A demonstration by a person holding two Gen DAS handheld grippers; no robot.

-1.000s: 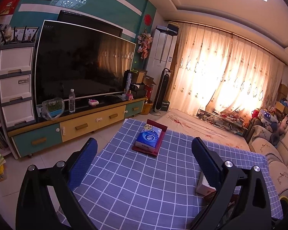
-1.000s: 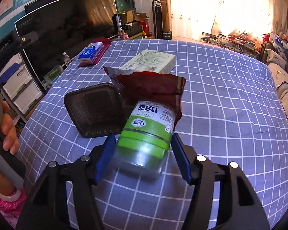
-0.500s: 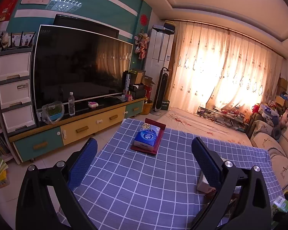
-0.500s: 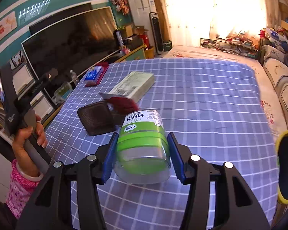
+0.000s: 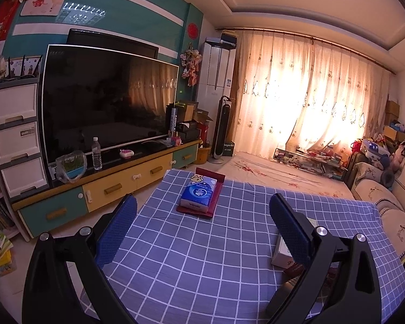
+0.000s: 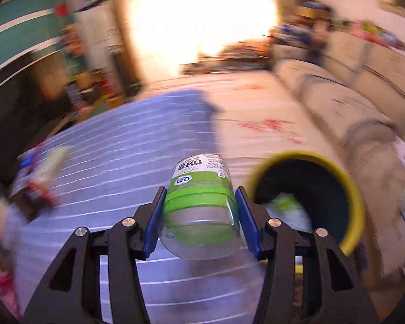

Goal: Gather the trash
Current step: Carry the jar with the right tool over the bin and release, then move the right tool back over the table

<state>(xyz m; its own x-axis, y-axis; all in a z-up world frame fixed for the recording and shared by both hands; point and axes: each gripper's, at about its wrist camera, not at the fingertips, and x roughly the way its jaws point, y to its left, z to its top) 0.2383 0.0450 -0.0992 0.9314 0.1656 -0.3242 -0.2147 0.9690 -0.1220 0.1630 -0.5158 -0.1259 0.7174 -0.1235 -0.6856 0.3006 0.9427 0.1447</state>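
Right gripper [image 6: 199, 217]: clenched on the green-labelled bottle [image 6: 199, 210], one blue pad against each side of its body.
Bottle position: held clear of the table, lying along the fingers, clear base toward the camera, printed label end pointing away. It is off the cloth surface, just left of the bin.
Trash bin [image 6: 356, 197]: yellow rim, dark interior, directly right of the held bottle, beside the right finger. Pale green and white material [image 6: 286, 205] lies inside; its identity cannot be made out.
Right-view quality: heavy motion blur over the background; only the gripper and bottle are sharp.
Left gripper [image 5: 202, 229]: released, jaws spread wide, nothing between the pads, hovering above the table.
Table [image 5: 202, 256]: covered by a blue cloth with white grid lines.
Tissue pack [image 5: 198, 191]: blue, resting on a dark red tray [image 5: 217, 199] at the far end of the table, well beyond the left fingers.
White box [image 5: 280, 253]: on the table, partly hidden behind the left gripper's right finger.
Surroundings: television [image 5: 108, 102] on a low cabinet to the left, lit curtains [image 5: 297, 102] ahead.
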